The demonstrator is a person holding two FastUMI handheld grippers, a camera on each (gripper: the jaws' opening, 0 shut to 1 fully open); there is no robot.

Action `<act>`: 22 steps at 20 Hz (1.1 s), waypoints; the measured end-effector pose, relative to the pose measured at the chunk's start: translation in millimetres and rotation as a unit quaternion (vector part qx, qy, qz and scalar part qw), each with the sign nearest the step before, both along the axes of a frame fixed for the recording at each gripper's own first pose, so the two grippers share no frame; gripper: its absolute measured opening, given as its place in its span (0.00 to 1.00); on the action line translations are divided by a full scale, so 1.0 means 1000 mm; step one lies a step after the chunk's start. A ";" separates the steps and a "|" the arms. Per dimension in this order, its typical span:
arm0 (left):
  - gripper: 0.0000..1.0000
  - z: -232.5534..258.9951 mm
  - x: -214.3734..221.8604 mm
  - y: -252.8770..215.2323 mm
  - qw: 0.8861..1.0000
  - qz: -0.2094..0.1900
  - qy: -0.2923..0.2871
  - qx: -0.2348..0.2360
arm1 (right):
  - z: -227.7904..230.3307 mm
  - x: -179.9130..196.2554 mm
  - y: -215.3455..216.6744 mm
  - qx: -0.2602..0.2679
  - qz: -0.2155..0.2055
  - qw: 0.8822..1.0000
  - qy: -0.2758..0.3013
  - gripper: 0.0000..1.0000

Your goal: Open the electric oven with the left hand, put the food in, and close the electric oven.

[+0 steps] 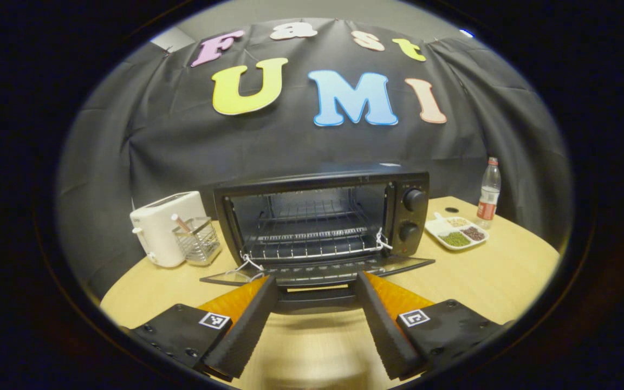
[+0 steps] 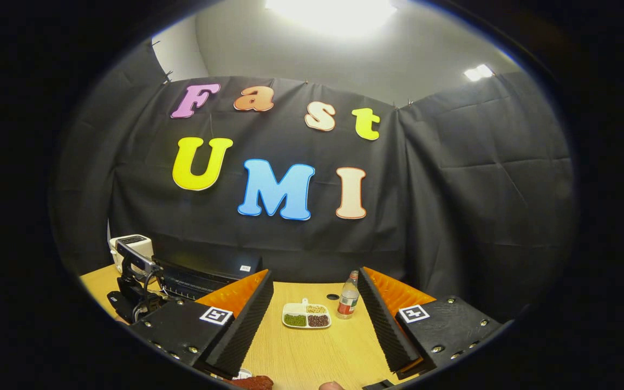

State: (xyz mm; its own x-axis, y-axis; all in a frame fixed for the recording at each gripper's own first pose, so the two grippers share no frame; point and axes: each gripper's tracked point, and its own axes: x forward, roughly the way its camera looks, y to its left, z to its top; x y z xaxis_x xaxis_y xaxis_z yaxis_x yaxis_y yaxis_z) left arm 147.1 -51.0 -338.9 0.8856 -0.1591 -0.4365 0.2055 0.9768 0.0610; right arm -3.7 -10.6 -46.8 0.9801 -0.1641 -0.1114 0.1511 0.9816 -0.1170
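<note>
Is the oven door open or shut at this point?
Open. In the left gripper view the oven door lies folded down flat in front, and the bare wire rack inside shows.

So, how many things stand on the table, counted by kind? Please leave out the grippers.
Electric oven, door open: 1
Toaster: 1
Wire holder: 1
Divided dish of grains: 1
Bottle: 1
Total: 5
</note>
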 end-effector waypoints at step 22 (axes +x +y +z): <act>1.00 0.120 -0.090 0.041 0.994 0.084 -0.071 -0.018 | -0.049 -0.020 0.025 0.049 0.143 0.987 0.052 0.96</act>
State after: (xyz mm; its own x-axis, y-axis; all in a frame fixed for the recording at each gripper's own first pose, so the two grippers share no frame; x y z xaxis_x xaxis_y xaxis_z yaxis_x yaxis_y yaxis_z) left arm 56.9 -10.5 -218.8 0.9532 -0.0168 -0.3018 0.0310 0.9986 0.0422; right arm -23.7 14.2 -95.5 0.9672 0.1337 -0.2162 -0.1412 0.9898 -0.0198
